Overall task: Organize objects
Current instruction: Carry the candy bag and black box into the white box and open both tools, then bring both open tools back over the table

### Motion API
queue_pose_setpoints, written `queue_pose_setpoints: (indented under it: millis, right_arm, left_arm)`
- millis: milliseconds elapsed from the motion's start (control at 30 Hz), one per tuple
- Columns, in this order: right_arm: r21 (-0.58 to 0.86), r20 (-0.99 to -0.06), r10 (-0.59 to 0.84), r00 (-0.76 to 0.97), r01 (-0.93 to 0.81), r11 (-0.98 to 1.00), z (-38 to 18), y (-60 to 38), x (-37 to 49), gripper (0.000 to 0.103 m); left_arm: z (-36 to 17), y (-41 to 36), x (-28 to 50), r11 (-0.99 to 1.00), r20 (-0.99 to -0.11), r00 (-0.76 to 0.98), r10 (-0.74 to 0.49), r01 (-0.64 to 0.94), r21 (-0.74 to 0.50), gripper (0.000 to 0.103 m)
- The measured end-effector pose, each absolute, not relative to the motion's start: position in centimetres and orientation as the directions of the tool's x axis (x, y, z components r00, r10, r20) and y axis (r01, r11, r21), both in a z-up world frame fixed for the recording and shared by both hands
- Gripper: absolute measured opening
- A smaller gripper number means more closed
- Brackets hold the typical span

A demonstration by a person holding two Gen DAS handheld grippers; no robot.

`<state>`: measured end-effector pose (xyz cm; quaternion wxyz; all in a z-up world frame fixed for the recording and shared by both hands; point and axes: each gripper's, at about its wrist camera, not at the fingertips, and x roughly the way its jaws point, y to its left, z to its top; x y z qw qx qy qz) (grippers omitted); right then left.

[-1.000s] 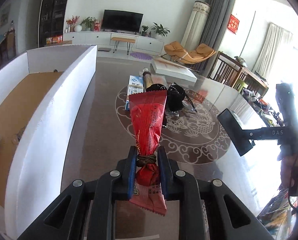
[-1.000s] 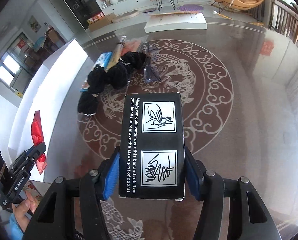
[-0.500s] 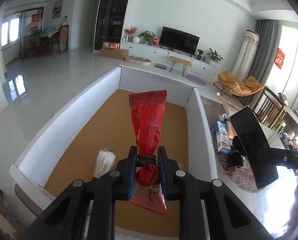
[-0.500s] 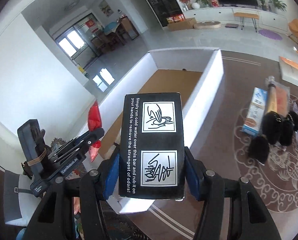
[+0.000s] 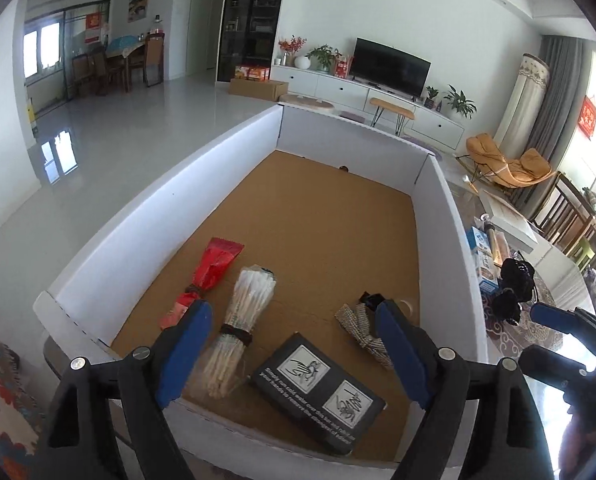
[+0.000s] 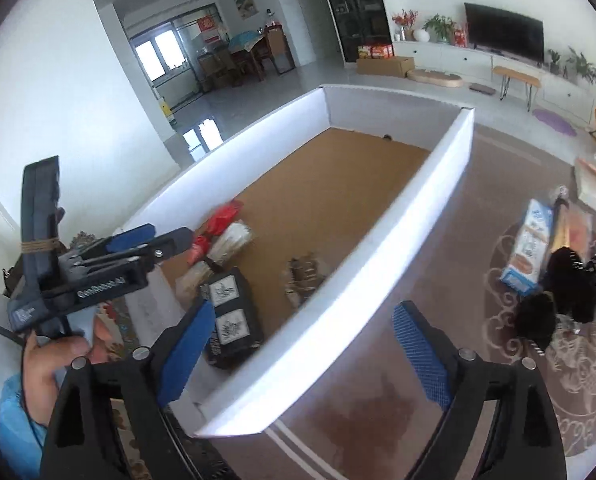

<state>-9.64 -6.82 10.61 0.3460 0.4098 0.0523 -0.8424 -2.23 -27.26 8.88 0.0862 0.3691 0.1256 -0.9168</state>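
A white-walled box (image 5: 437, 220) with a brown floor fills both views. On its floor lie a red snack packet (image 5: 214, 276), a tied bundle of pale sticks (image 5: 246, 312), a black printed carton (image 5: 321, 388) and a patterned fabric piece (image 5: 357, 328). My left gripper (image 5: 292, 320) hangs above the box's near end, its jaws opening with nothing gripped between them. My right gripper (image 6: 303, 316) is over the box's right wall (image 6: 377, 264), its jaws also opening and holding nothing. The black carton (image 6: 232, 312) and red packet (image 6: 218, 224) rest below, beside the left gripper (image 6: 166, 236).
To the right of the box, on the glass table over a patterned rug, lie a blue-white carton (image 6: 531, 248), black fluffy pieces (image 6: 569, 288) and a wooden-handled tool. A hand (image 6: 54, 360) in a blue sleeve holds the left gripper. The living room floor lies beyond.
Both grippers swung from the table to above the box, then let go: the red packet and the black carton now lie on the box floor, and both pairs of jaws stand wide.
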Motion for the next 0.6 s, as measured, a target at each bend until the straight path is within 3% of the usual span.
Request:
queue_pose_setpoints:
  millis: [100, 233, 300, 367, 600]
  right_arm:
    - [0.055, -0.731, -0.406, -0.548, 0.546, -0.836, 8.3, -0.3, -10.1, 0.098]
    - [-0.046, -0.784, -0.198, -0.589, 0.373, -0.927, 3.5, 9.7, -10.9, 0.098]
    - [-0.067, -0.804, -0.116, -0.583, 0.283, -0.957, 1.5, 14.4, -11.5, 0.098]
    - [-0.085, -0.801, -0.049, -0.596, 0.196, -0.977, 0.8, 18.4, -10.6, 0.098]
    - [-0.047, -0.802, 0.023, -0.597, 0.025, -0.999, 0.4, 24.4, -9.2, 0.098]
  left_arm:
    - [10.0, -22.7, -1.8, -0.968, -0.664, -0.747, 0.027, 0.146, -0.204, 0.084]
    - [11.5, -14.8, -1.3, -0.969, -0.618, -0.762, 0.193, -0.050, -0.241, 0.084]
    - [11.4, -10.4, -0.9, -0.957, -0.601, -0.750, 0.275, -0.152, -0.249, 0.089]
    - [10.4, -6.1, -0.6, -0.942, -0.600, -0.727, 0.332, -0.229, -0.245, 0.103]
    - [2.7, 3.4, -5.0, -0.957, -0.747, -0.614, 0.256, -0.269, -0.107, 0.103]
